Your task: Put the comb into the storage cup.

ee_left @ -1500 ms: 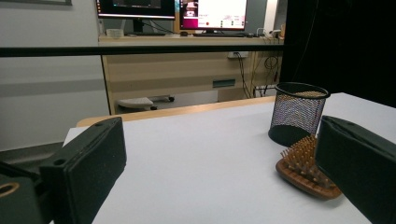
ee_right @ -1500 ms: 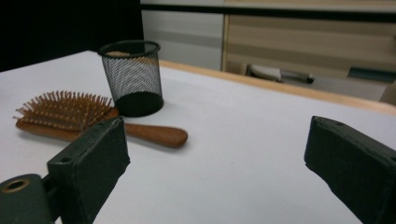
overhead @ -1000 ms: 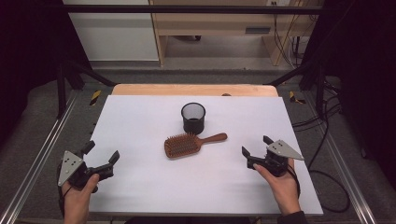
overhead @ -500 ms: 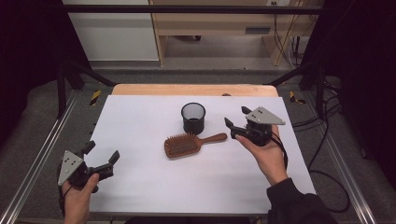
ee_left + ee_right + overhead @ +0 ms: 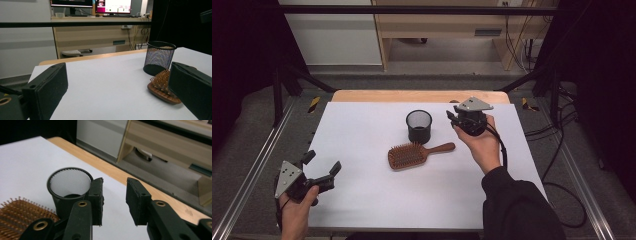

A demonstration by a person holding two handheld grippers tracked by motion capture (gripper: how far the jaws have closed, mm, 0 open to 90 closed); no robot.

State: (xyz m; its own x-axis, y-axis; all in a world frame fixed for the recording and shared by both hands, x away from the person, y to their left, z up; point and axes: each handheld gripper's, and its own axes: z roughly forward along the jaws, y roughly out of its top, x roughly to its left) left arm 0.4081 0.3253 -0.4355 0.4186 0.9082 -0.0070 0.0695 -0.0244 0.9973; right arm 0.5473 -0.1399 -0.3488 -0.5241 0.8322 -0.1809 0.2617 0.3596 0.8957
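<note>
A black mesh cup (image 5: 419, 126) stands upright at the middle of the white table top (image 5: 362, 130). A brown wooden hairbrush (image 5: 412, 155) lies bristles up just in front of it, handle pointing right. My right gripper (image 5: 452, 117) hovers above the table to the right of the cup (image 5: 68, 187). Its jaws have just been closing, and a narrow gap with nothing in it is left between them (image 5: 114, 195). My left gripper (image 5: 322, 162) rests at the front left corner, wide open and empty. Past its jaws (image 5: 115, 85) I see the brush (image 5: 162, 87) and the cup (image 5: 159, 57).
A wooden strip (image 5: 412, 96) edges the table's far side, with metal rails (image 5: 257, 165) along the left and right. Cables (image 5: 557, 150) trail on the floor to the right. A pale cabinet (image 5: 332, 35) and a wooden desk (image 5: 452, 25) stand beyond the table.
My right gripper has risen from the front right of the table and travelled back and left to beside the cup, its jaws narrowing. The left gripper, brush and cup have not moved.
</note>
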